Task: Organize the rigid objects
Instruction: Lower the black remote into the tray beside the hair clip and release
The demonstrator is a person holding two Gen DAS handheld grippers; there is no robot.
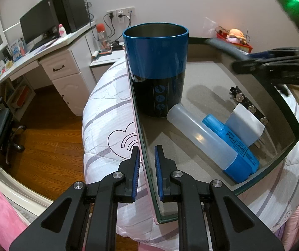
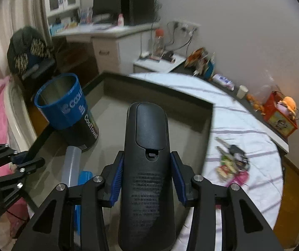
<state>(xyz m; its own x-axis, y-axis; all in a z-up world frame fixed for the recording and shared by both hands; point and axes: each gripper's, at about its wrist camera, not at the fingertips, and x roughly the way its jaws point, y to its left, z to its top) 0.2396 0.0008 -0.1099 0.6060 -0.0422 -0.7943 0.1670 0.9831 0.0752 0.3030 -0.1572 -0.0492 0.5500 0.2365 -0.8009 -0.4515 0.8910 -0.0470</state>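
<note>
The remote control [image 2: 145, 167], black and lying back-side up with its battery cover toward the top of the frame, is filling the centre and lower middle of the right wrist view, and the right tool [image 2: 147, 179] is gripping it, one blue pad pressing on each long side. Behind it the glass tray [image 2: 160, 92] is sitting on the striped bed cover [image 2: 243, 129]. In the left wrist view the left tool [image 1: 147, 167], at the lower centre, is clamping the tray's near glass wall [image 1: 147, 167], its blue pads narrowly set with the wall between them. Inside the tray the blue and black cup [image 1: 156, 69] is standing upright at the centre of that frame. Just below and right of it the translucent tube with a blue cap [image 1: 203, 140] is lying slantwise, with the blue highlighter [image 1: 231, 142] right alongside it and a white card [image 1: 244, 125] further right. A black strip with small flowers [image 1: 247, 104] is lying at the tray's right side. On the bed cover, at the right of the right wrist view, a bunch of keys [image 2: 233, 159] is lying outside the tray.
</note>
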